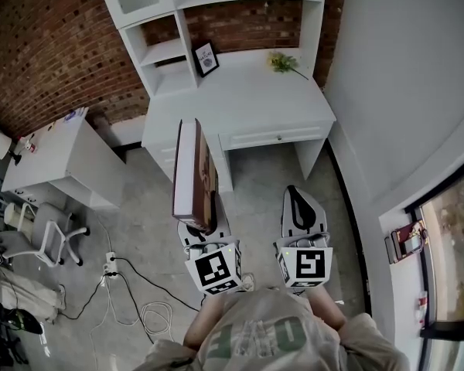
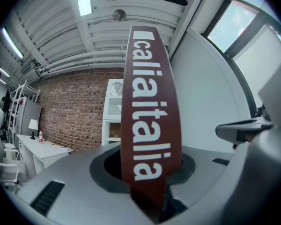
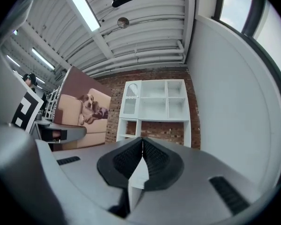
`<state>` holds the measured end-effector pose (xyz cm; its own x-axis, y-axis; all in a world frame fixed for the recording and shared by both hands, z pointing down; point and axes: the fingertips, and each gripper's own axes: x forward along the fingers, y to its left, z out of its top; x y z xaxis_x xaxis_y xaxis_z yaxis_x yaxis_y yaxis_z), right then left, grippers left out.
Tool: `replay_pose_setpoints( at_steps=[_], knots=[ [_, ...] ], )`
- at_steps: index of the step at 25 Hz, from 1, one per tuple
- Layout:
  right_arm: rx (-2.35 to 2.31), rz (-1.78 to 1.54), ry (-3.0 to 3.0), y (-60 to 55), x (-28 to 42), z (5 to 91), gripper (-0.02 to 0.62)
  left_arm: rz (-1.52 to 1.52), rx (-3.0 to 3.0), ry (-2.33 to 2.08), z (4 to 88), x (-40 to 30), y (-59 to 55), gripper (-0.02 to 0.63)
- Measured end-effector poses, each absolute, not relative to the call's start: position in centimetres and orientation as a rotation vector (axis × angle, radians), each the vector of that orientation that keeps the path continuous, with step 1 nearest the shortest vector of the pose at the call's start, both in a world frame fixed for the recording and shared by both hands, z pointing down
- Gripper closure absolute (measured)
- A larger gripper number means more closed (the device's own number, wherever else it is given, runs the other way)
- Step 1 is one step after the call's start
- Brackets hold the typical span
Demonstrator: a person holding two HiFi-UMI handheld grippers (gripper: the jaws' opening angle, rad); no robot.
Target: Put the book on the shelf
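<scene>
A large book [image 1: 192, 172] with a dark red spine stands upright, held at its lower end by my left gripper [image 1: 203, 230]. In the left gripper view the spine [image 2: 149, 116] with white lettering rises from between the jaws, which are shut on it. Its cover with a dog on a sofa [image 3: 84, 109] shows at the left of the right gripper view. My right gripper [image 1: 301, 207] hangs beside it, shut with nothing between its pads [image 3: 141, 161]. The white shelf unit [image 1: 216, 22] stands ahead against the brick wall, over a white desk [image 1: 240, 99].
A framed picture [image 1: 206, 59] and a yellow flower sprig [image 1: 284, 63] lie on the desk top. Another white table [image 1: 58, 161] and a white chair [image 1: 42, 234] stand at the left. Cables and a power strip [image 1: 112, 273] lie on the floor. A white wall runs along the right.
</scene>
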<state>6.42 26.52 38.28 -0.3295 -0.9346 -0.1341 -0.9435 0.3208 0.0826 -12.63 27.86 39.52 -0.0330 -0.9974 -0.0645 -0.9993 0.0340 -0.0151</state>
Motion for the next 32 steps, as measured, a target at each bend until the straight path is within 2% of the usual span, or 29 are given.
replay_pose_setpoints(
  at_steps=[10,19,27,32],
  knots=[
    [-1.793,0.183,2.451,23.8,3.5,38.3,0.578,0.079,-2.170,2.176,39.0,-16.6,24.3,0.451],
    [-1.884,0.119,2.359,19.0,4.3,39.9,0.578,0.115,-2.206,2.154,39.9,-17.7,18.4,0.451],
    [-1.812,0.079,2.401,8.8,4.2,42.8,0.578,0.089,-2.189,2.200,42.8,-17.4,9.6,0.451],
    [-1.767,0.100,2.448,-0.2,4.5,41.6,0.578,0.072,-2.159,2.235,42.0,-16.8,1.3,0.451]
  ],
)
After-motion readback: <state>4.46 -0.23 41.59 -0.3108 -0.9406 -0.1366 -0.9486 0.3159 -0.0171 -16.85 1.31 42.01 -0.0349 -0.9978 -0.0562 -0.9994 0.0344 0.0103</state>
